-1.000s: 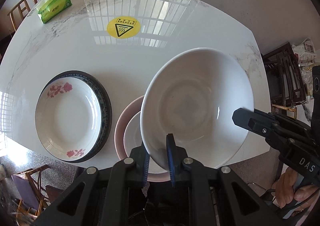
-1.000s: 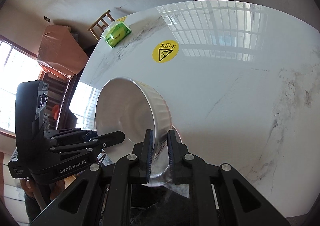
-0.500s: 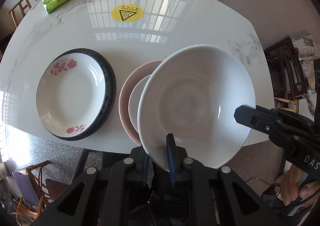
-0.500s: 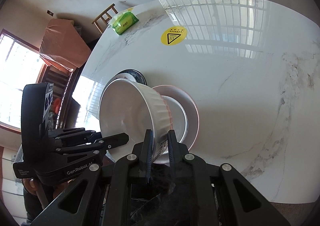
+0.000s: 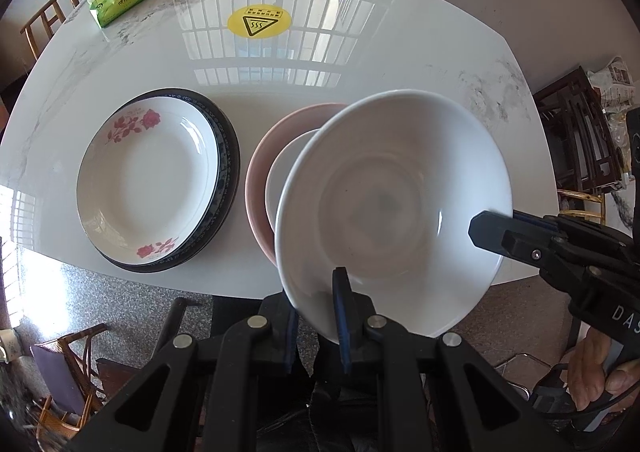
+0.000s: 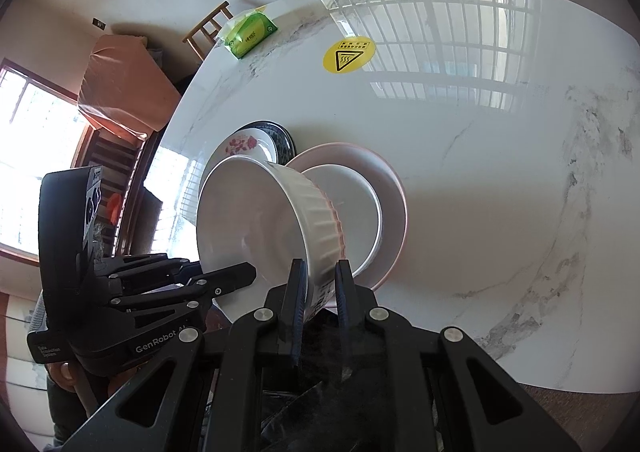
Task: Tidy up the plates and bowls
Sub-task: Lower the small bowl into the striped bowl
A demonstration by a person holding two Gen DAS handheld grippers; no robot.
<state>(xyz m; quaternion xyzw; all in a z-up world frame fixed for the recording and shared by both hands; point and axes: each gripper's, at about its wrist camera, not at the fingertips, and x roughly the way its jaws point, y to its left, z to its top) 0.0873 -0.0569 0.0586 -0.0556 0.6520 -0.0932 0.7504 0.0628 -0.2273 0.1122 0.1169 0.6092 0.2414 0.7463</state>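
Left tool (image 5: 316, 312): its two blue-padded fingers pinch the near rim of the white bowl, one pad inside the bowl and the other outside under the rim; it points steeply down at the tabletop
Right tool (image 6: 318, 284): pressed onto the opposite side of the same bowl's rim, one finger inside, one against the ribbed outer wall
White bowl (image 5: 394, 208): large, plain inside, ribbed on the outside; held in the air by both tools, tilted, over the pink plate and the edge of the tabletop nearest the person
Pink plate (image 5: 280, 132): flat on the tabletop, mostly hidden under the bowl in the left wrist view
Small white plate (image 6: 352, 204): lies inside the pink plate; the bowl's base hangs just above it, and I cannot tell whether they touch
Rose-patterned plate (image 5: 150, 180): white and deep, red flowers on its rim, stacked on the dark blue-rimmed plate (image 5: 230, 160), just beside the pink plate
Tabletop (image 5: 360, 64): glossy white marble with grey veins, window bars reflected in it
Yellow warning sticker (image 5: 259, 22): round, near the middle of the tabletop
Green tissue pack (image 5: 122, 0): at the far corner, well apart from the dishes
Person's hand (image 5: 596, 376): wrapped around the right tool's handle, low in the left wrist view
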